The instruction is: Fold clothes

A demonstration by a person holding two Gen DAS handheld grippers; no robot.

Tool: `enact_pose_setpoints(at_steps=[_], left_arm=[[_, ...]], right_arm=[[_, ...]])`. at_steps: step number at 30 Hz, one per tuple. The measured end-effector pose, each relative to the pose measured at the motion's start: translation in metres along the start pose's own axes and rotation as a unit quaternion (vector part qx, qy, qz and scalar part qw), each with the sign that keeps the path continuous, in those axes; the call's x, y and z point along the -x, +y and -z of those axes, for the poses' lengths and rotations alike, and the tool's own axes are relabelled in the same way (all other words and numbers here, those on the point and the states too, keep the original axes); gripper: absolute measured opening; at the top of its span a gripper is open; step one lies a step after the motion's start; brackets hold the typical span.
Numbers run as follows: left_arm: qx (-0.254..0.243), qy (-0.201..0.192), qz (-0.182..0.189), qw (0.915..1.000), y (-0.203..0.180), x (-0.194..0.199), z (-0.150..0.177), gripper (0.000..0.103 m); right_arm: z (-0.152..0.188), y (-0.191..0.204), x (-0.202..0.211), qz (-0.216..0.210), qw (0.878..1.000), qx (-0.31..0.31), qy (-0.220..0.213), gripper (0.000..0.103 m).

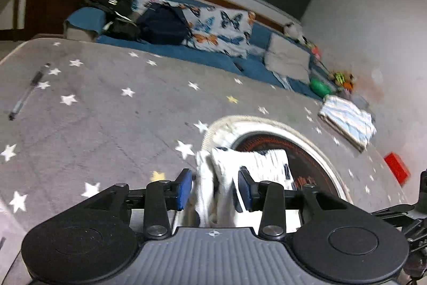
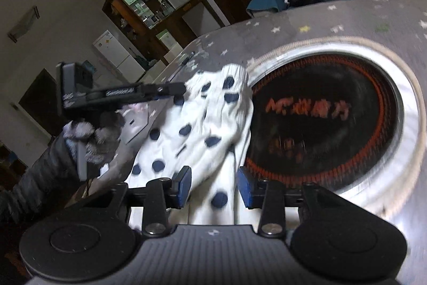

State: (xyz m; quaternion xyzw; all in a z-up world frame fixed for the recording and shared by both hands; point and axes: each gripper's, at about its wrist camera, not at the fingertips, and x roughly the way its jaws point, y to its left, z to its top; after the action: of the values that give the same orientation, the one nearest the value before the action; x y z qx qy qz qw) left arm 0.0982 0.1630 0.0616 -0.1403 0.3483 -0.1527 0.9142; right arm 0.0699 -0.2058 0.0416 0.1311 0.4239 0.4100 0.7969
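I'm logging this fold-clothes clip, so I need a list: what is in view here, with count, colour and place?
polka-dot garment: one, white with navy dots, between both grippers' open fingers
round hotplate: one, black and orange, set in the table
star tablecloth: one, grey with white stars, over the table
pen: one, clear and black, far left of table
folded cloth: one, blue-white striped, right table edge
red box: one, right edge
butterfly pillow: one, white, on the blue couch
left gripper: black, blue pads
right gripper: black, blue pads
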Motion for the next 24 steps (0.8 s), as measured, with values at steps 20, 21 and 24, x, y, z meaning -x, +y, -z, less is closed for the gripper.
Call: enact_pose_setpoints(at_steps=[20,21,24], left_arm=[[0.009,0.004,0.004,0.9999,-0.007,0.004,0.025,0.004],[0.014,-0.002,0.008,0.9999,-0.007,0.009,0.025,0.003],[0.024,-0.017,0.017,0.9994,-0.009,0.022,0.027,0.003]], right_arm=[[-0.074,-0.003,-0.084,0.063,0.998,0.014,-0.025,0.024],[-0.074,-0.001,-0.083,0.066,0.997,0.019,-0.027,0.023],[-0.075,0.009,-0.077,0.065,0.996,0.04,-0.037,0.02]])
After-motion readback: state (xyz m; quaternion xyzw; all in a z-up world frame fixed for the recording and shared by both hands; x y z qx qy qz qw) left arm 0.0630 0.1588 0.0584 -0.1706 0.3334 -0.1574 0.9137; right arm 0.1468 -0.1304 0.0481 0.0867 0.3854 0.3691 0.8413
